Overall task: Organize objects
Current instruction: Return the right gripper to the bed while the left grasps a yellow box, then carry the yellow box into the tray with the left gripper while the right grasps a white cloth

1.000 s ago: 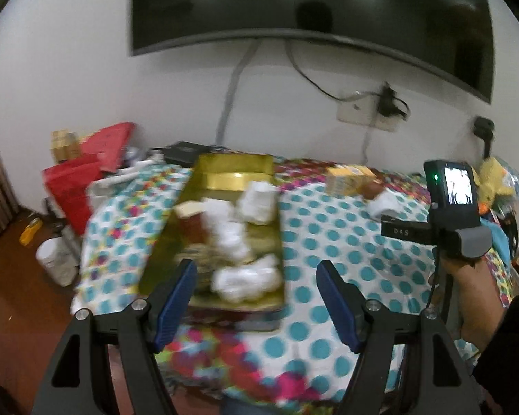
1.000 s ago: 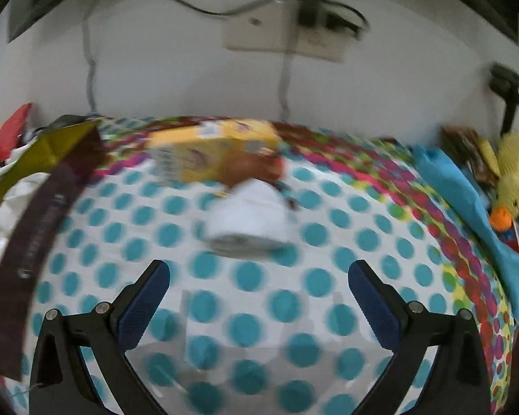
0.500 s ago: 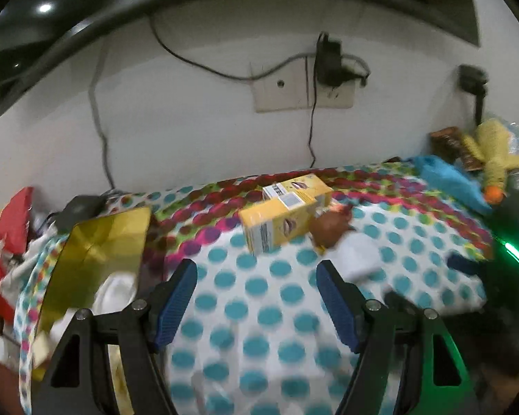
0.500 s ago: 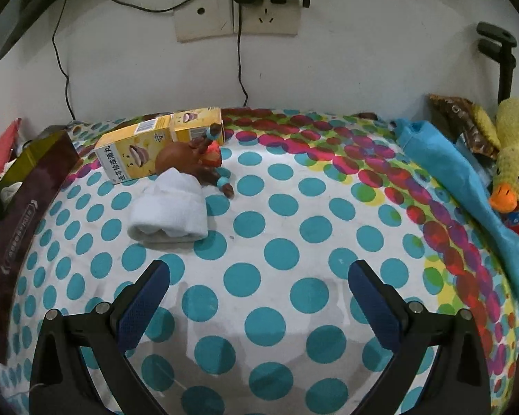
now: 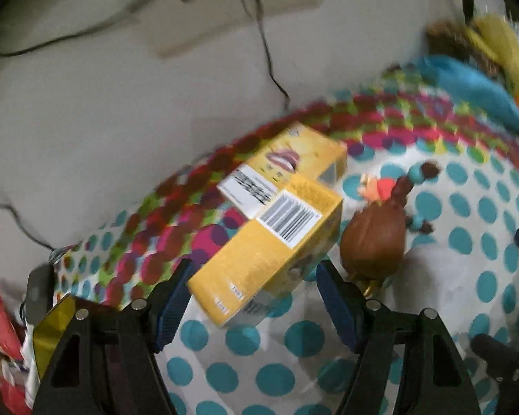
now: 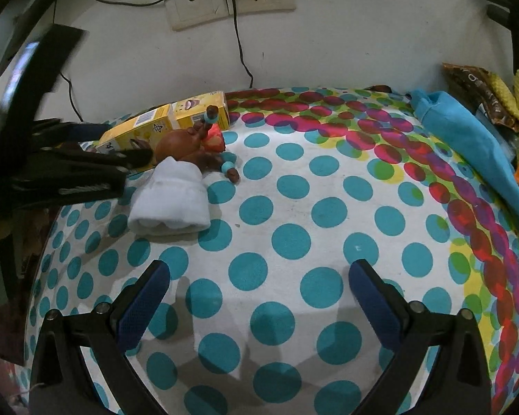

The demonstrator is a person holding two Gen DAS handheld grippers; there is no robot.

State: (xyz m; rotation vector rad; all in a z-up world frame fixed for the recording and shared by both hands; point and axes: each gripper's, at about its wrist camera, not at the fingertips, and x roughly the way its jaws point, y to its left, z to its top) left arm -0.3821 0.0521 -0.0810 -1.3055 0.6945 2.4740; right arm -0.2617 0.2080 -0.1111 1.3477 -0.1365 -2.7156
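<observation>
Left gripper (image 5: 252,306) fingers wide open around the yellow cardboard box (image 5: 270,252); right gripper (image 6: 259,301) open, holding nothing.

Left tongs (image 5: 252,306) swung from gold tray, now straddling near yellow box (image 5: 270,252).

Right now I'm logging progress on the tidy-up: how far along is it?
Early to midway. Done: little shows; only a corner of the gold tray is visible. In hand: the left tool is open around the near yellow box, not gripping. The right tool hangs open, holding nothing. Left: second yellow box, brown toy figure and rolled white cloth remain on the dotted cloth.
</observation>
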